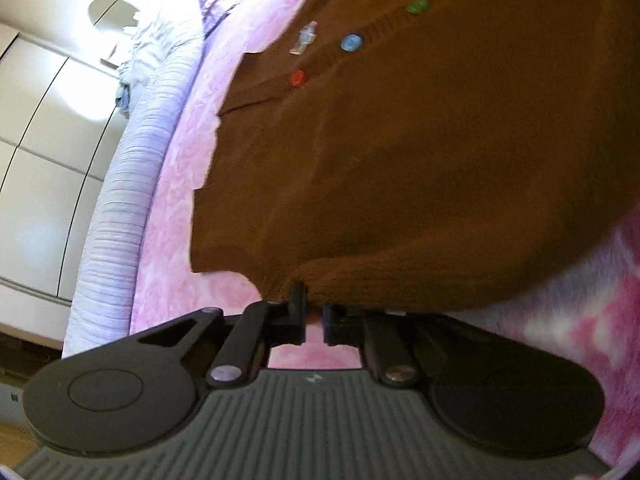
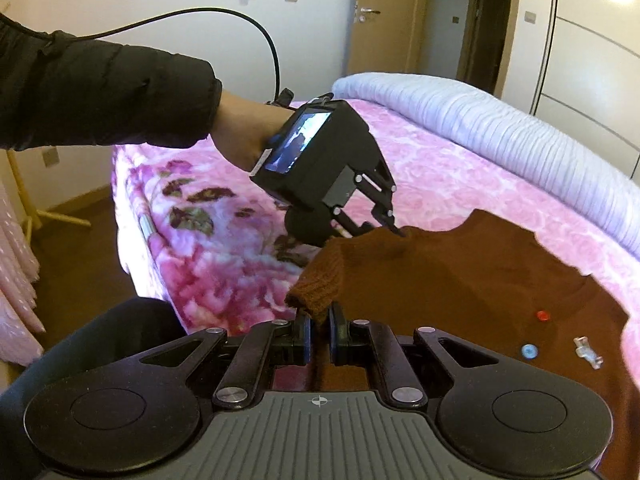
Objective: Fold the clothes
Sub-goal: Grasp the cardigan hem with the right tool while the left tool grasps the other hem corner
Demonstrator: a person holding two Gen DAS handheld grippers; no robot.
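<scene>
A brown knit cardigan [image 1: 420,152] with coloured buttons [image 1: 351,42] lies on a pink bed. My left gripper [image 1: 314,308] is shut on its ribbed edge; in the right wrist view that gripper [image 2: 394,228] pinches the cloth's far edge. My right gripper [image 2: 319,330] is shut on the cardigan's [image 2: 460,280] ribbed corner, lifted slightly above the bed. Red and blue buttons [image 2: 529,351] and a small clear tag [image 2: 588,353] show to the right.
A pink floral blanket [image 2: 208,240] covers the bed's near end. A rolled white ribbed quilt [image 2: 480,120] runs along the far side. White wardrobe doors [image 1: 36,128] stand beyond it. A wooden door [image 2: 380,16] stands at the back.
</scene>
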